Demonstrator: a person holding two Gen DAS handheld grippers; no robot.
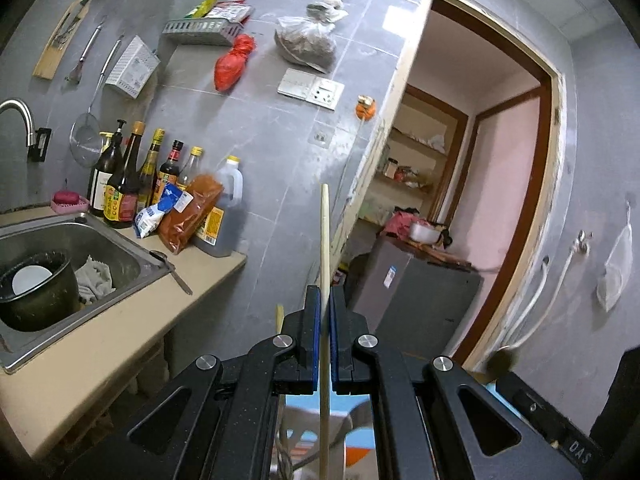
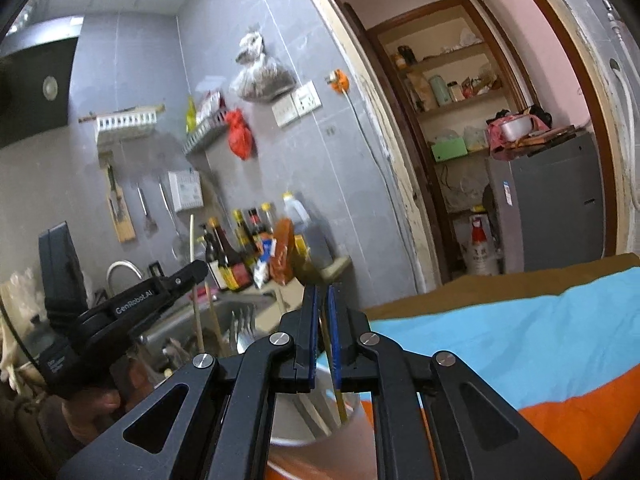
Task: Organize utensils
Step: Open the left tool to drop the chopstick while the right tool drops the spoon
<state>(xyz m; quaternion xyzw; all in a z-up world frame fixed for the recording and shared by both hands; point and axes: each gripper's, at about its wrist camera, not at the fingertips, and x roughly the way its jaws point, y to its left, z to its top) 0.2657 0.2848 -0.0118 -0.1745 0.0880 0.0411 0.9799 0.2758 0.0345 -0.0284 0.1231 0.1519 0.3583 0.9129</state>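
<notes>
My left gripper (image 1: 325,300) is shut on a pale wooden chopstick (image 1: 325,240) that stands upright, its top rising well above the fingertips. A second stick end (image 1: 279,318) shows just left of the jaws. My right gripper (image 2: 320,300) is shut on a thin brownish-gold chopstick (image 2: 335,376) whose lower end reaches down into a metal utensil cup (image 2: 356,412) below the jaws. The left gripper (image 2: 132,304) also shows at the left of the right wrist view, holding its chopstick (image 2: 192,240) upright. Forks and more sticks (image 2: 240,328) stand between the two grippers.
A steel sink (image 1: 100,240) holds a black pot (image 1: 36,292) and a rag. Sauce bottles (image 1: 132,184) and packets stand at the counter's back. A spoon (image 1: 172,268) lies on the counter. A cloth of blue, orange and brown (image 2: 500,344) covers the surface at right. A doorway (image 1: 480,200) opens beyond.
</notes>
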